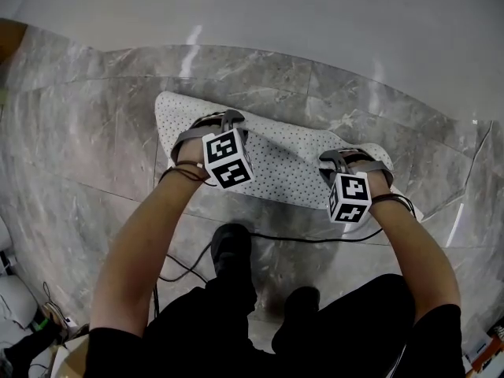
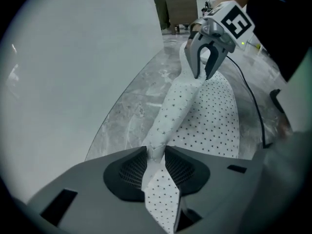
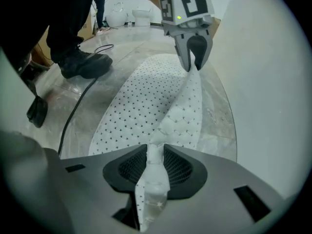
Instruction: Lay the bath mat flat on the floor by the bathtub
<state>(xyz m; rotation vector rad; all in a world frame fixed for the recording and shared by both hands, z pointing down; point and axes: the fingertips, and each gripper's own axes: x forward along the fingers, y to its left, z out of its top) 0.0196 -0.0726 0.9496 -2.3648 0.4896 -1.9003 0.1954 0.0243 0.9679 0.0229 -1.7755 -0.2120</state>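
**Both grippers pinching the mat right by the tub**

Closest in, the person's black shoes (image 1: pixel 231 246) are on glossy grey marble floor tiles (image 1: pixel 94 148), with a thin black cable (image 1: pixel 315 239) snaking across just ahead of them. Past that at 12 o'clock, the white bath mat with tiny dark dots (image 1: pixel 283 164) is spread over the tiles, its tub-side edge pulled up into a ridge. The left gripper (image 2: pixel 155 162) at about 11 and the right gripper (image 3: pixel 155 165) at about 1 each have their jaws squeezed tight on a fold of that edge, one at each end. Beyond the mat, still at 12, the smooth white bathtub wall (image 1: pixel 276 14) curves along the floor. Way back in the room there's a brownish cabinet (image 2: pixel 183 9) and some white toilet-looking fixtures (image 3: pixel 141 14).
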